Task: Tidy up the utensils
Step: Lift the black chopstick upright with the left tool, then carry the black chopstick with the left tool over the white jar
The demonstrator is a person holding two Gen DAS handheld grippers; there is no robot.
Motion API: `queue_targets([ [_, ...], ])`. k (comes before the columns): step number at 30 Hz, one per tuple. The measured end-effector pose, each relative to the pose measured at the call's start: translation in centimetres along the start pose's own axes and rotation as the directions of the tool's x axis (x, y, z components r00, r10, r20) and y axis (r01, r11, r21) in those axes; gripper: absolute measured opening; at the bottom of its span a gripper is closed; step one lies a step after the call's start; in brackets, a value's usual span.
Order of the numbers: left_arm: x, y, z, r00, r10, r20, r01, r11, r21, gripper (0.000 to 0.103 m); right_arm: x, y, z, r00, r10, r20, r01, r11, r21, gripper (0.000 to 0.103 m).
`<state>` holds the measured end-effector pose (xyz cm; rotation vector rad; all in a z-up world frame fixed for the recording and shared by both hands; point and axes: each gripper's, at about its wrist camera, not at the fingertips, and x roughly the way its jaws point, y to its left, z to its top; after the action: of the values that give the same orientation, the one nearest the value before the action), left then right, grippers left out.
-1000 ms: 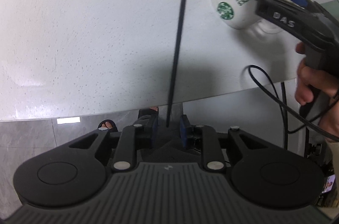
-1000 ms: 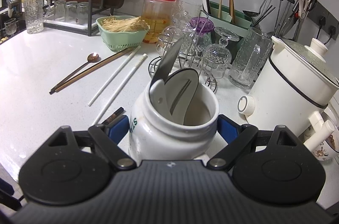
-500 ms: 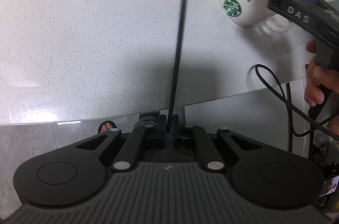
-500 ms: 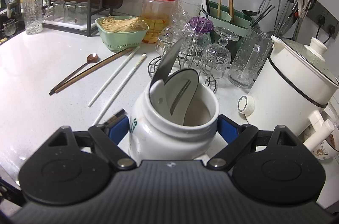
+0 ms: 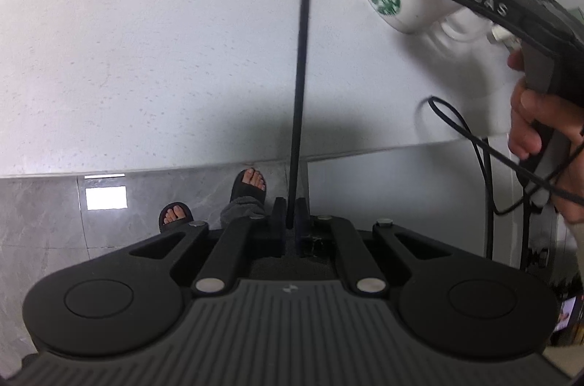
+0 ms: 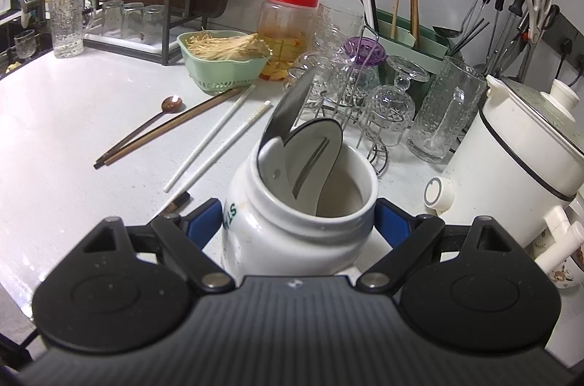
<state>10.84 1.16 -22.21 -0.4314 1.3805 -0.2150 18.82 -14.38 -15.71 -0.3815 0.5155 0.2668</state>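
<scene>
Chopstick (image 5: 301,75), black and thin, is pinched at its near end by the left gripper (image 5: 291,225), its tip raised over the white bench (image 5: 146,57). Held so far back, it could pivot or slip. A second ago those jaws stood apart around it; they have since clenched.

From the right wrist, the right gripper (image 6: 297,225) grasps the white jar (image 6: 299,214), unchanged, with two flat utensils inside; their crowding could block the chopstick's entry.
</scene>
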Motion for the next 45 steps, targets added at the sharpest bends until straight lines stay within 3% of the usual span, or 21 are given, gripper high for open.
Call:
queue_targets([
  [11, 0.4, 0.6, 1.0, 1.000, 0.000, 0.014, 0.000, 0.999, -0.034, 0.007, 0.0, 0.0, 0.1, 1.000, 0.000, -0.005, 0.000, 1.000, -0.002, 0.092],
  [20, 1.4, 0.4, 2.0, 1.000, 0.003, -0.001, -0.003, 1.000, -0.001, 0.006, 0.0, 0.2, 0.1, 1.000, -0.004, -0.005, 0.004, 1.000, 0.001, 0.092],
  [30, -3.4, -2.3, 3.1, 0.999, -0.042, 0.023, 0.040, 0.995, 0.087, 0.004, 0.2, 0.5, 0.3, 1.000, -0.028, -0.013, 0.028, 0.999, 0.022, 0.092],
  [45, -10.2, -4.6, 8.4, 0.992, -0.083, 0.096, 0.068, 0.985, 0.157, 0.004, 0.4, 0.7, 0.5, 0.999, -0.041, -0.024, 0.042, 0.999, 0.029, 0.092],
])
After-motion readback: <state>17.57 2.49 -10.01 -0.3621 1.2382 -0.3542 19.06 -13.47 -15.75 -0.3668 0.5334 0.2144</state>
